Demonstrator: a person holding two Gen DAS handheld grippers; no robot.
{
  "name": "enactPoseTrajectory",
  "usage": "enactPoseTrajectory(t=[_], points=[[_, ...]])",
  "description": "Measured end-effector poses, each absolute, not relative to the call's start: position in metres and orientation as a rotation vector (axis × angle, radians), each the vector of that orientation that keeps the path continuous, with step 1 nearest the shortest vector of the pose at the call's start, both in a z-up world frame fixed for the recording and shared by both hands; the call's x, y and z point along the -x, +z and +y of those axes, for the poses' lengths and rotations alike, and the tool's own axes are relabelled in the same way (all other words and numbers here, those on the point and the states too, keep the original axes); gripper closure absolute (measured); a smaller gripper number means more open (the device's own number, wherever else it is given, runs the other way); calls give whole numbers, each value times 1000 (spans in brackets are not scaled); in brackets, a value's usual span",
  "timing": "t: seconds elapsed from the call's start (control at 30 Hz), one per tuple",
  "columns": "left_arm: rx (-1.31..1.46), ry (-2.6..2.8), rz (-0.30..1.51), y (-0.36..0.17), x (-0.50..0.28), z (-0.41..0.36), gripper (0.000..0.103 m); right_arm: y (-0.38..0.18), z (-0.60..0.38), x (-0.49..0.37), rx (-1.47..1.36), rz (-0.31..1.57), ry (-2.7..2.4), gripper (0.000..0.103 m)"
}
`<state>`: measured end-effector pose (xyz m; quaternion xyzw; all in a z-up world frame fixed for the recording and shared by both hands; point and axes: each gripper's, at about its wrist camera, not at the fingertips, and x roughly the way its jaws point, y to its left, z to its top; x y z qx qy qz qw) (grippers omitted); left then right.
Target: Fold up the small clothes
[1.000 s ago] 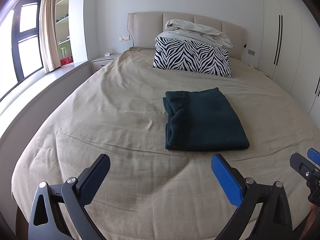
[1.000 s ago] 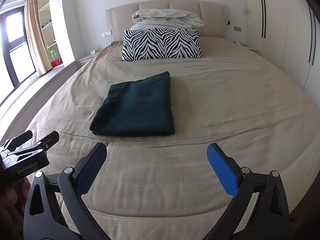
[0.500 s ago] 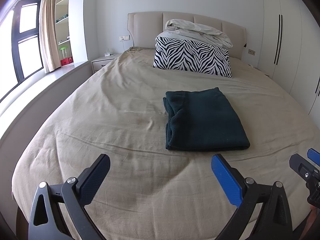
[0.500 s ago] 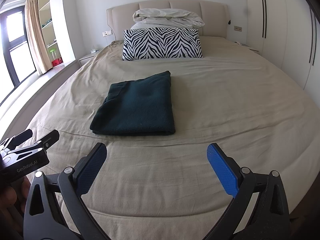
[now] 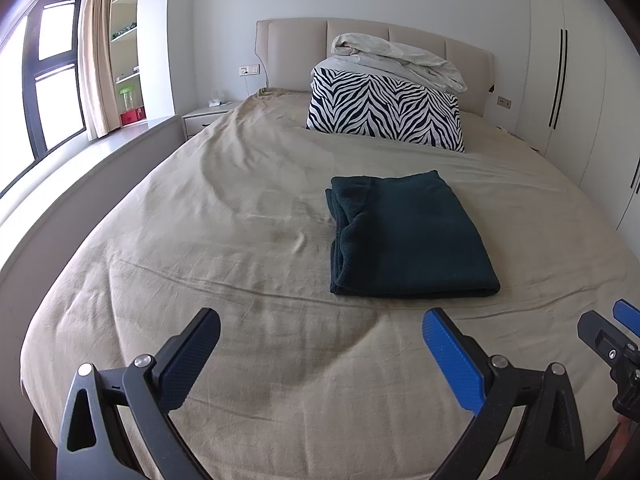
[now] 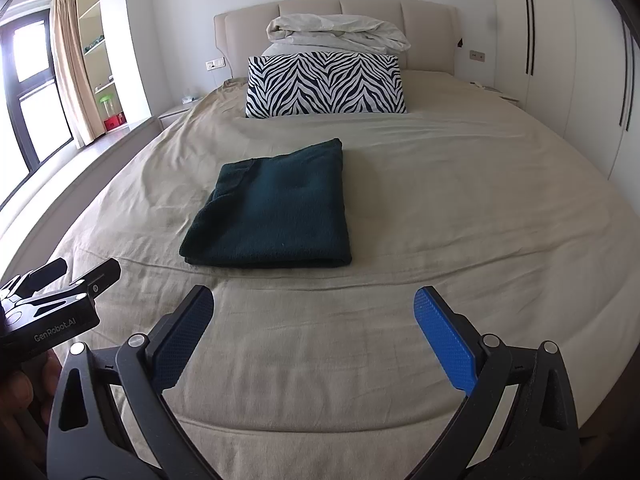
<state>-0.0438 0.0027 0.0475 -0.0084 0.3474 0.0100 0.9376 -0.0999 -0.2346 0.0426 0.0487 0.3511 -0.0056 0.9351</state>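
Cloth (image 5: 408,236) lies folded on the bed (image 5: 240,220); my left hand-held gripper (image 5: 320,356) and right hand-held gripper (image 6: 314,334) gape wide, empty.

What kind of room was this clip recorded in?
A home bedroom, most likely: a large bed with a beige sheet and padded beige headboard, a zebra-striped pillow, and white built-in wardrobe doors. A folded dark green garment lies on the bed.
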Motion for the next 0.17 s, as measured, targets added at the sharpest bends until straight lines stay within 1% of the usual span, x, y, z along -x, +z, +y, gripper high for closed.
enactPoseTrajectory(t=[0.17], points=[[-4,23,699,49,43,0,0,41,-236,102,-101,720,-11,1]])
